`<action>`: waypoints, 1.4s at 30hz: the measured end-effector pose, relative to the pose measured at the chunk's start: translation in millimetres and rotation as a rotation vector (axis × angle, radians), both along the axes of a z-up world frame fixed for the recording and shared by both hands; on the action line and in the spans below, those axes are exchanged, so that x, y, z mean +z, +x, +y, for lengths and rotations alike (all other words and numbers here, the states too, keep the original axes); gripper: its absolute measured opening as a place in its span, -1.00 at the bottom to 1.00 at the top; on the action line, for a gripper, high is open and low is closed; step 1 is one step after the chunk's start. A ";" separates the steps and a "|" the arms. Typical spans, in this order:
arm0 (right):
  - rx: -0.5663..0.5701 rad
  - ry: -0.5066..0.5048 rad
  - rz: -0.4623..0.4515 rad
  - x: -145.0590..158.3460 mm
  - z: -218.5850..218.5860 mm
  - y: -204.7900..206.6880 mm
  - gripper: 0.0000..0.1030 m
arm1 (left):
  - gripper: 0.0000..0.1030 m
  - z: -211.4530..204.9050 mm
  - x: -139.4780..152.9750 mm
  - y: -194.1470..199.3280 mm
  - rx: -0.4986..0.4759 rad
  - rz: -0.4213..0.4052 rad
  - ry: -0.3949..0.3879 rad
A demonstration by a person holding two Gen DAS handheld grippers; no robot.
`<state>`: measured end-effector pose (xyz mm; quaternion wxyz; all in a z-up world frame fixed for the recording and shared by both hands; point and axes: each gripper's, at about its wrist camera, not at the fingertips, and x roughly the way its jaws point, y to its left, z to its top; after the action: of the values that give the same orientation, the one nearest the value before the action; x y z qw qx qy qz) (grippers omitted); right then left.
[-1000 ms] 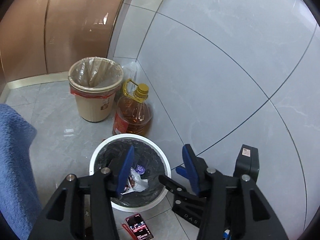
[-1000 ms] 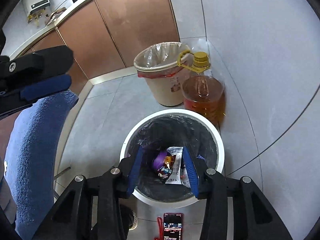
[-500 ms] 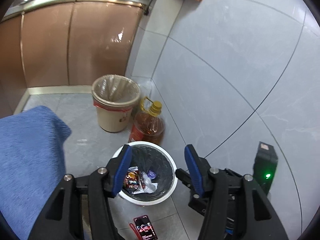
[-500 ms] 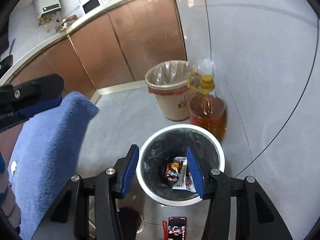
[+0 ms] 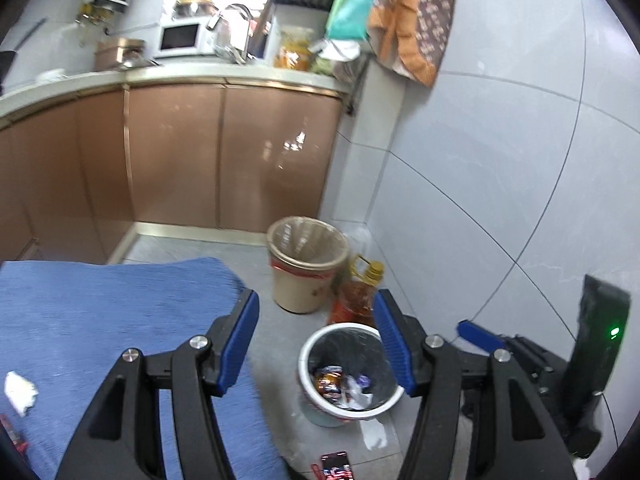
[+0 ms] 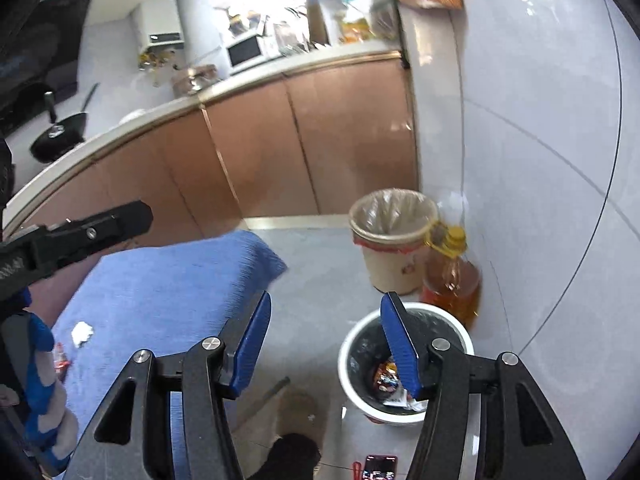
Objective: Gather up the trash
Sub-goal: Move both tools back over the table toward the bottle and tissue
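Kitchen floor, tiled wall corner: white bin [image 5: 349, 372] holds wrappers [image 5: 328, 381]. Your left gripper [image 5: 316, 346] and right gripper [image 6: 326, 346] both gaping, just been widening, nothing between. Crumpled tissue [image 6: 82, 333] on blue cloth [image 5: 112, 320].

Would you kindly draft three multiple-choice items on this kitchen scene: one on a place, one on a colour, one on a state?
1. Where is the oil bottle?
A. on the counter
B. on the floor, between the beige bin and the wall
C. inside the white bin

2. What colour is the cloth under the crumpled tissue?
A. blue
B. green
C. red

3. How are the right tongs?
A. shut on a wrapper
B. shut, empty
C. open, empty

Key: 1 B, it stands by the wall tiles; 2 A, the cloth is plainly blue; 3 C, the pads stand apart, nothing between them.
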<state>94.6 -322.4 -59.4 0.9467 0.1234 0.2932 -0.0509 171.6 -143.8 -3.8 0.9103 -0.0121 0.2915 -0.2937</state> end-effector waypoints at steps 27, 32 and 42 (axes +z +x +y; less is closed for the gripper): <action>0.193 -0.066 -0.182 80.4 134.5 -93.4 0.33 | 0.37 171.0 46.0 -136.0 0.377 -0.260 0.099; 0.227 -0.077 -0.195 85.1 151.3 -97.1 0.34 | 0.37 188.9 45.6 -152.3 0.409 -0.279 0.101; 0.288 -0.106 -0.209 95.5 184.8 -96.1 0.34 | 0.37 228.2 40.3 -158.5 0.463 -0.276 0.081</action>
<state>-1.5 -137.6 36.1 0.9747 0.0347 0.2047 0.0826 13.1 84.4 36.5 0.9841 -0.0017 0.1655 -0.0648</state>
